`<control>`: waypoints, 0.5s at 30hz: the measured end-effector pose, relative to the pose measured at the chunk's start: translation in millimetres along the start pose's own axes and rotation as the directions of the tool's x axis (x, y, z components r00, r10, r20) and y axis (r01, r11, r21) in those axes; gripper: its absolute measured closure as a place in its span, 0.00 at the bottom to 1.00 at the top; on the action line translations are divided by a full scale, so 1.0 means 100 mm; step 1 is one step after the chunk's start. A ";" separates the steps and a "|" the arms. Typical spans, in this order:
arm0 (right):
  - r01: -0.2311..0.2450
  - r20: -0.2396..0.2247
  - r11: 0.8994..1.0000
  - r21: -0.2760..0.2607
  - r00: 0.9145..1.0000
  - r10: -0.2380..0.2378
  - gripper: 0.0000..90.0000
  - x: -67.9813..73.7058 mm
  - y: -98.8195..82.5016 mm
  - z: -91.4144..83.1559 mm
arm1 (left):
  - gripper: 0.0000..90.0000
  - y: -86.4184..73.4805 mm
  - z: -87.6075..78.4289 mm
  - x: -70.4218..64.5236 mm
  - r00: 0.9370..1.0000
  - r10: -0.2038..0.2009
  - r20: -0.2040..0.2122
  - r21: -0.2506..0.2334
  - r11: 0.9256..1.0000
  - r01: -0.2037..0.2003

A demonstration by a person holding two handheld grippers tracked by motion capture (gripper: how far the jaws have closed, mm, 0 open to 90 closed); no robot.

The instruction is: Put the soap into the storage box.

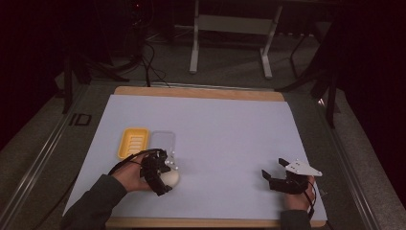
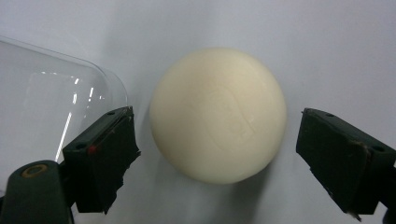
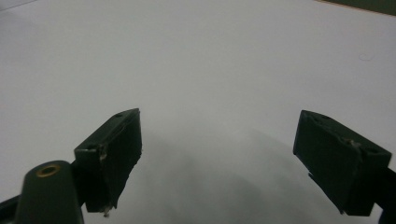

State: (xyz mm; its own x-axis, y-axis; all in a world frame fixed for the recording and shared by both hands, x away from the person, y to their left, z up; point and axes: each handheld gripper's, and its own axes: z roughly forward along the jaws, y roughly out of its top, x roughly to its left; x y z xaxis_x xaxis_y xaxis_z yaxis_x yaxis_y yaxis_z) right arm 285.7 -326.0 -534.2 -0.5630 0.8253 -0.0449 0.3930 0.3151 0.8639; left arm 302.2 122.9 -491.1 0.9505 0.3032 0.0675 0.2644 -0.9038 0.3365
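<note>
Left gripper view: the soap [image 2: 218,115] sits at frame centre between the spread-apart jaws of the left gripper [image 2: 229,161]. Likely hard and slippery; grip across its widest part.

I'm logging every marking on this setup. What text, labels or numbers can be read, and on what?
"ID": dark marking on the grey floor left of the table.
Embossed mark on the cream soap bar between the left claw's open jaws: too faint to read.
Yellow soap dish, clear lid: no text visible.
</note>
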 end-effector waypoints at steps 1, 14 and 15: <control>0.000 0.000 1.000 0.000 1.000 0.000 0.17 0.00 0.00 0.00 | 0.14 0.00 0.01 0.01 1.000 0.002 0.002 0.006 1.000 -0.002; -0.001 -0.002 1.000 -0.002 1.000 0.001 0.17 0.00 0.00 0.00 | 0.16 0.06 0.12 0.04 1.000 0.011 0.025 0.037 0.999 -0.012; -0.001 -0.002 1.000 -0.002 1.000 0.001 0.17 0.00 0.00 0.00 | 0.17 0.07 0.13 0.03 0.999 0.009 0.031 0.040 0.999 -0.010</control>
State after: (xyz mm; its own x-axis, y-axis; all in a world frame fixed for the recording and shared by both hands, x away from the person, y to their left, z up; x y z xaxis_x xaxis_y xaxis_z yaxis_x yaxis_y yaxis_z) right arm 285.7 -326.2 -534.2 -0.5639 0.8247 -0.0432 0.3922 0.3135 0.8648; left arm 309.4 113.9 -500.4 0.9574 0.2858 0.0409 0.2614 -0.9182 0.2976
